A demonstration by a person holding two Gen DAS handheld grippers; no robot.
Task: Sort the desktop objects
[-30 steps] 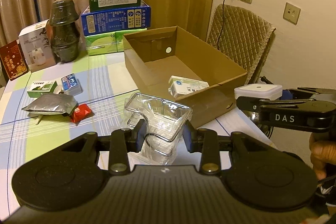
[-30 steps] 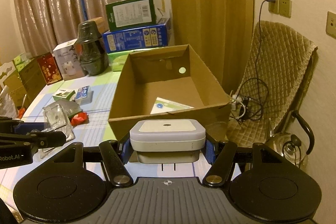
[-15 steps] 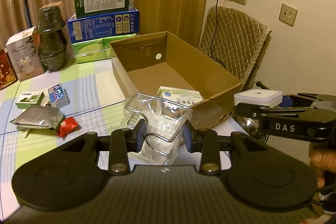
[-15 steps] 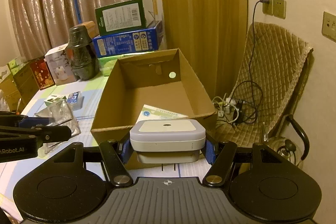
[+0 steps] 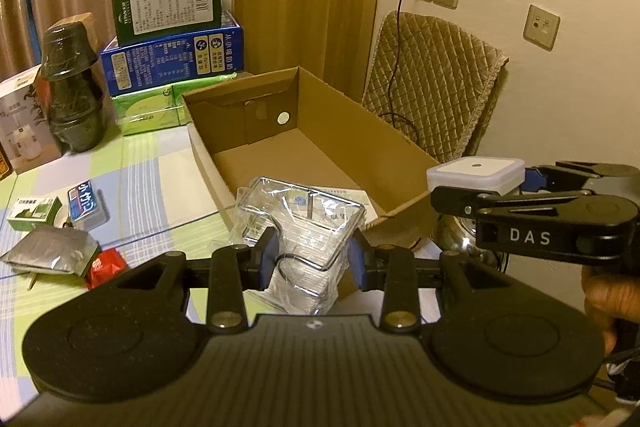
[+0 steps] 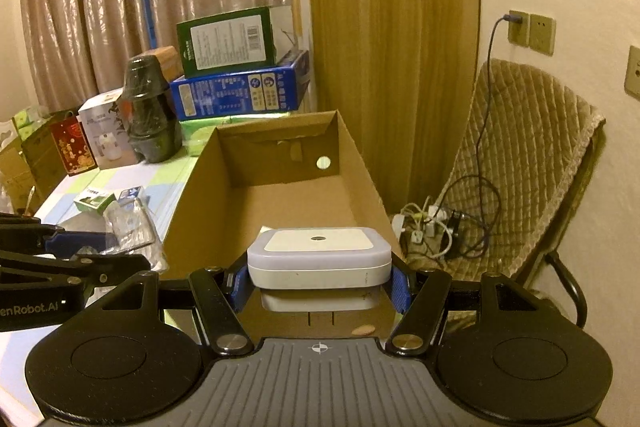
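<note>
Two loads are in the air near the cardboard box (image 5: 304, 163): the left gripper (image 5: 310, 261) has its jaws clamped on a clear plastic package (image 5: 300, 223), likely light, crinkly and slippery, best pinched across its narrow lower part. The right gripper (image 6: 320, 287) has its jaws pressed on the sides of a white square device (image 6: 319, 259), rigid, smooth-sided and probably heavier. Small packets remain on the counter (image 5: 152, 187).

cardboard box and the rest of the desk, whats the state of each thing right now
cardboard box: open-topped, a white carton lying inside
left tool: shut on the clear plastic package, held near the box's front wall
right tool: shut on the white square device, held at the box's near edge
wall plug: plugged in
silver pouch: lying flat
</note>
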